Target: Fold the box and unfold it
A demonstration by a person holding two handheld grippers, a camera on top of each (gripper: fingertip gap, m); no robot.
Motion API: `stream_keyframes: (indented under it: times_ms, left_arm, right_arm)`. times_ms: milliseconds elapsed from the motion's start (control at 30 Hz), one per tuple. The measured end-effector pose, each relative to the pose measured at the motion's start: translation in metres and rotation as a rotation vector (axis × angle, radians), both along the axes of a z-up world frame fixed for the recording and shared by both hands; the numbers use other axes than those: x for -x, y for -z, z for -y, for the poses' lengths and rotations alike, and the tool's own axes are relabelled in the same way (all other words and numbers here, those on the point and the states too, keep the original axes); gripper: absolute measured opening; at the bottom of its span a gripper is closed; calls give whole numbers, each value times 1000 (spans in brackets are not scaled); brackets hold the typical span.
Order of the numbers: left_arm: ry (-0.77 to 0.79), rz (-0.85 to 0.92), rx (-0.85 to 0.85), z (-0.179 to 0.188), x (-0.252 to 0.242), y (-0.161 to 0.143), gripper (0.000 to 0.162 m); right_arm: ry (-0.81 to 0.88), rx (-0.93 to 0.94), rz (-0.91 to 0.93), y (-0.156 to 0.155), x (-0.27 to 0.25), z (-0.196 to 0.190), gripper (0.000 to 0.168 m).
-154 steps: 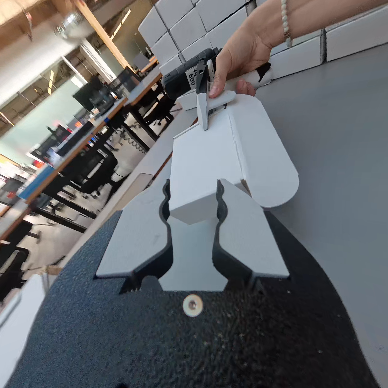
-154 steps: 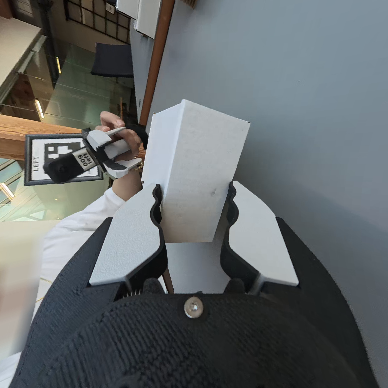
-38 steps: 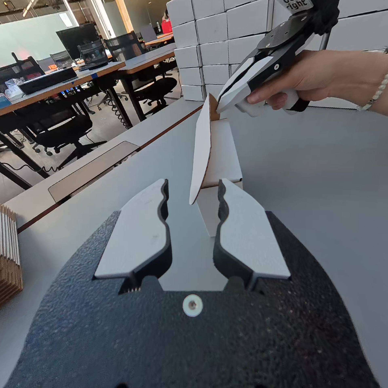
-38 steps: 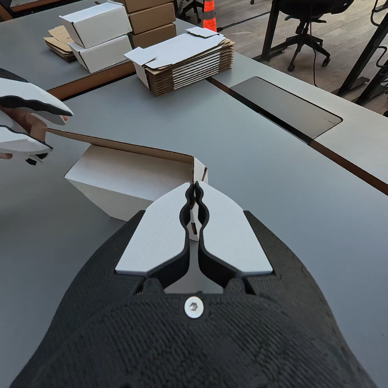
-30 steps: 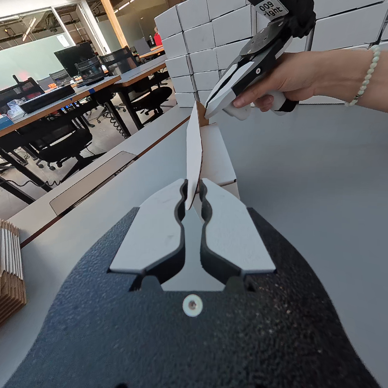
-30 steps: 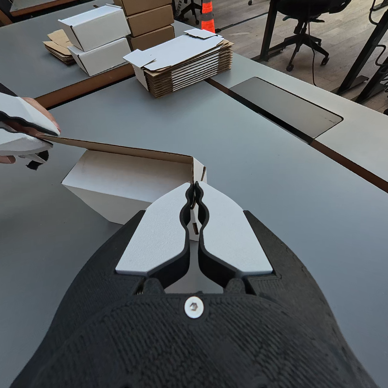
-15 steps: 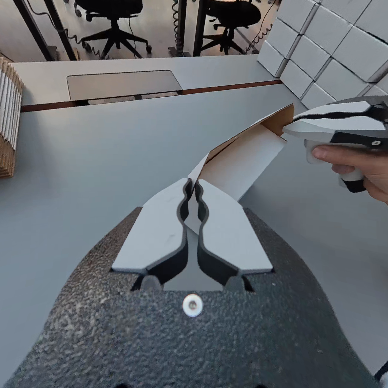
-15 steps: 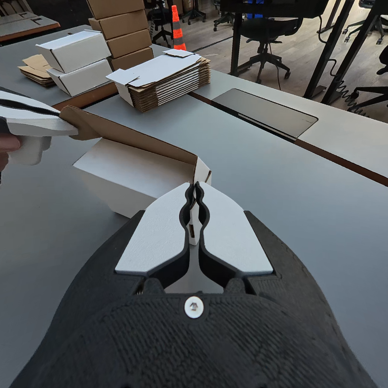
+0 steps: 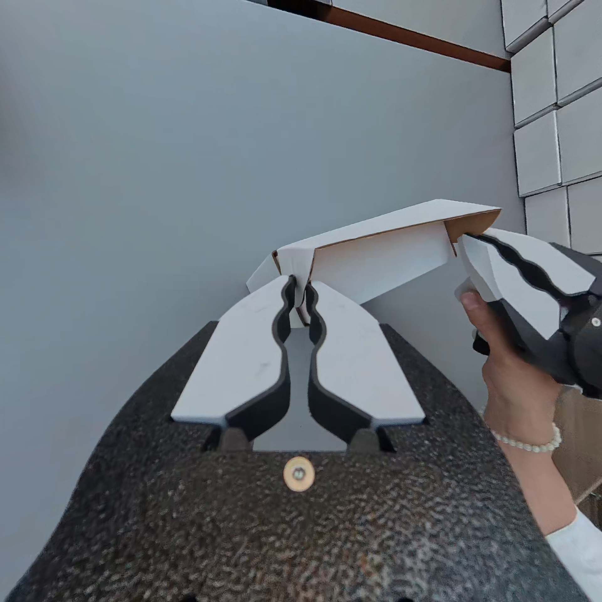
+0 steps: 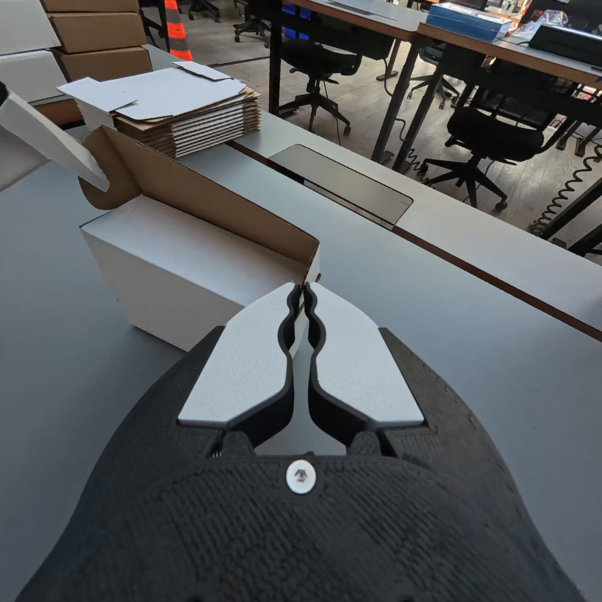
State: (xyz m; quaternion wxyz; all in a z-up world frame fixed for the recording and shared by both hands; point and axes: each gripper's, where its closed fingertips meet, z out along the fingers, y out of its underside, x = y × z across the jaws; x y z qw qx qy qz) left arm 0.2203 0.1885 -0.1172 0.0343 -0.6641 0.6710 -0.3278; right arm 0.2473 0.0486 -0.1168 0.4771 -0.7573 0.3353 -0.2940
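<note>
On the grey table (image 10: 456, 325), the left gripper (image 9: 301, 285) is clamped on one end flap of the white box (image 10: 182, 260) while the right gripper (image 10: 301, 288) pinches the opposite flap, its fingertips hiding that flap's edge, the box interior unseen

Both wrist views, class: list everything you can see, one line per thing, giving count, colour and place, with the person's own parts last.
White cardboard box with brown inside: one, on the table, lid flap raised, a claw at each end.
Grey table: one, under the box.
Stack of flat white-and-brown cardboard blanks: one, behind the box.
Wall of stacked white boxes: many, at the table's far edge.
Brown cartons: at least two, stacked far left.
Orange traffic cone: one, on the floor.
Black office chairs: several, by the other desks.
Left claw: white and black, shut on the box's end flap.
Right claw: shut on the other end.
Hand: one, beaded bracelet.
</note>
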Motion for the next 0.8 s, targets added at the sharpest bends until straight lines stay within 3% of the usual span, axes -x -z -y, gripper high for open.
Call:
stream_keyframes:
  times_ms: [33, 400, 700, 800]
  left_arm:
    - [-17, -20, 16, -2, -2, 0, 5]
    - [-137, -179, 304, -8, -3, -3, 7]
    - [-44, -39, 6, -10, 6, 5, 3]
    - [-76, -7, 37, -9, 9, 7, 3]
  right_arm:
    - [5, -6, -1, 0, 1, -2, 3]
    - [19, 120, 81, 0, 9, -11, 3]
    - [9, 38, 72, 2, 15, -11, 3]
    - [16, -5, 62, 3, 17, -11, 3]
